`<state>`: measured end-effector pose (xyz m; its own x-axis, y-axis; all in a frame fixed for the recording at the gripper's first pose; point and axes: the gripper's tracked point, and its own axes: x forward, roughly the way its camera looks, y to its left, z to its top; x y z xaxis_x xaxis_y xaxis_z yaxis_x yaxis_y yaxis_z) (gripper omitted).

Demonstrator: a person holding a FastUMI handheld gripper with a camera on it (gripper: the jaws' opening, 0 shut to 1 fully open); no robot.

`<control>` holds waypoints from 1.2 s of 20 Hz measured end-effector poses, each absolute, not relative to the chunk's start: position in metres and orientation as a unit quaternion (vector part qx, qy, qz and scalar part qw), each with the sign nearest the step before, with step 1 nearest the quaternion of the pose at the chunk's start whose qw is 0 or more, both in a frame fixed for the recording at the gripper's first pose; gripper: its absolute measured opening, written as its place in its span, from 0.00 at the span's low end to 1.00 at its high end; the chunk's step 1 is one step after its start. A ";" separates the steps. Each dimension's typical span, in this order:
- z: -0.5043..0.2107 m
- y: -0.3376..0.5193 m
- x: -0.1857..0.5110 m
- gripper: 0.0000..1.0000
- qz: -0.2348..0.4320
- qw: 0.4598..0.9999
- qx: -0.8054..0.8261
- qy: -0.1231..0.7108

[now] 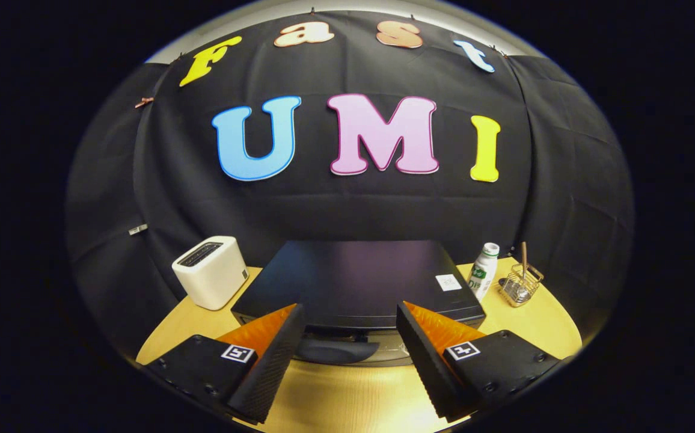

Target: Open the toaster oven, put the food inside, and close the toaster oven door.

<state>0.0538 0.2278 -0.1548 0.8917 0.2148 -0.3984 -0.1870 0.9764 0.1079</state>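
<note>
Oven point(353, 279) sits at twelve o'clock beyond my gripper point(350, 328), its fingers spread wide, holding nothing; toaster point(210, 272) at ten o'clock.

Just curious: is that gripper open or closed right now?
Open. The gripper has its fingers spread wide apart, holding nothing, with the toaster oven just ahead.

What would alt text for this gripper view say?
The open gripper hovers just before a closed black toaster oven on a wooden table. A white toaster stands left; a bottle and wire basket right.
</note>
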 end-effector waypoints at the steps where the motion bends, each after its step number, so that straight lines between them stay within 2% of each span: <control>1: -0.164 0.234 0.055 0.99 0.105 0.970 0.030 0.218; 6: -0.197 0.244 0.062 1.00 0.092 0.962 0.025 0.256; 8: -0.198 0.246 0.064 0.96 0.084 0.965 0.018 0.249; 13: -0.204 0.244 0.059 0.95 0.066 0.962 0.032 0.262; 24: -0.221 0.238 0.002 0.97 0.057 0.960 0.031 0.273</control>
